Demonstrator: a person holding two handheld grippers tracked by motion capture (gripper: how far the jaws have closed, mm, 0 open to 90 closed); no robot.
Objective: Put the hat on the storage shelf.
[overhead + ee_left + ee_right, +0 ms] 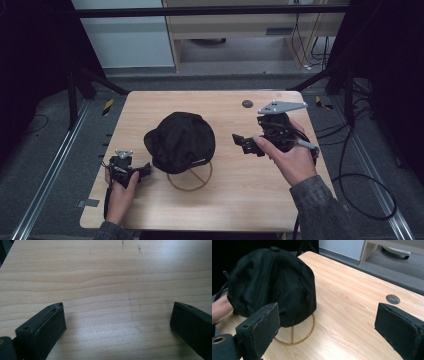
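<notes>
A black cap (181,141) sits on a gold wire stand (192,180) in the middle of the wooden table (225,200). My left gripper (146,171) rests at the cap's lower left, its jaws pointing towards the stand. In the left gripper view the left gripper (117,315) is open over bare wood. To the right of the cap, a hand holds my right gripper (245,144) with its jaws towards the cap. The right gripper (327,315) stands open in its own view with nothing between the jaws. There the cap (272,282) is ahead on the left, above the stand's ring (294,340).
A round grey grommet (247,104) is set into the table near its far edge. Black cables (365,190) lie on the floor at the right. Metal rails (55,165) run along the floor on both sides. A wooden cabinet (240,30) stands beyond the table.
</notes>
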